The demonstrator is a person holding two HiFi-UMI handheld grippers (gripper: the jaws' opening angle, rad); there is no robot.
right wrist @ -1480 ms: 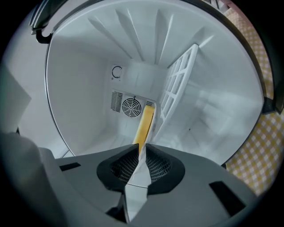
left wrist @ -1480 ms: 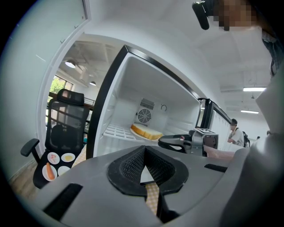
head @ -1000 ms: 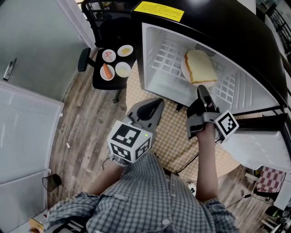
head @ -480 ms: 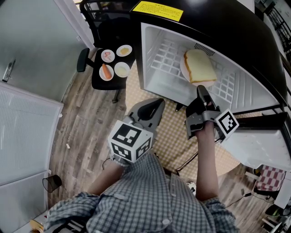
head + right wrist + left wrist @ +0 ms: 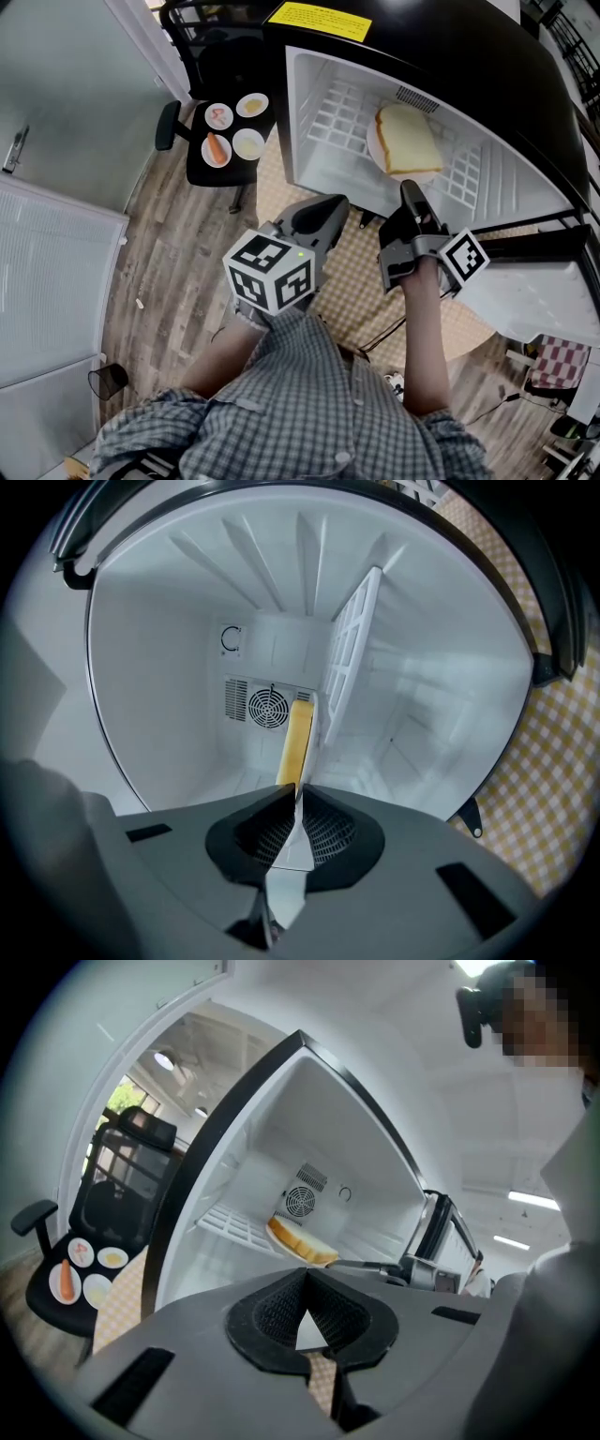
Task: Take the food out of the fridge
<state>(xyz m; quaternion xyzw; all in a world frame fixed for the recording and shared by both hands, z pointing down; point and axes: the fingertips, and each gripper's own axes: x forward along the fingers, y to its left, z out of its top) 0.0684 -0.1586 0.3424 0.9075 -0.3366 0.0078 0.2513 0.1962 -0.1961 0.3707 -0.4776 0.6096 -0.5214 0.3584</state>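
A slice of bread (image 5: 408, 141) lies on a white plate (image 5: 373, 142) on the wire shelf (image 5: 342, 117) of the open fridge (image 5: 314, 173). My right gripper (image 5: 411, 191) reaches to the plate's near rim. In the right gripper view the jaws are shut on the thin white plate edge (image 5: 298, 844), with the bread (image 5: 298, 735) edge-on just beyond my right gripper (image 5: 295, 794). My left gripper (image 5: 332, 205) hangs shut and holds nothing in front of the fridge's lower left corner. The left gripper view shows my left gripper (image 5: 305, 1275) below the bread (image 5: 305, 1241).
A black office chair (image 5: 225, 164) to the left of the fridge carries several small plates of food (image 5: 218, 148). A yellow checked mat (image 5: 361, 272) covers the wooden floor before the fridge. The fridge door (image 5: 539, 300) stands open at the right. A grey cabinet door (image 5: 56, 281) lies left.
Both grippers have edged a little forward toward the fridge; the left one has risen slightly. The right gripper stays at the plate's rim.
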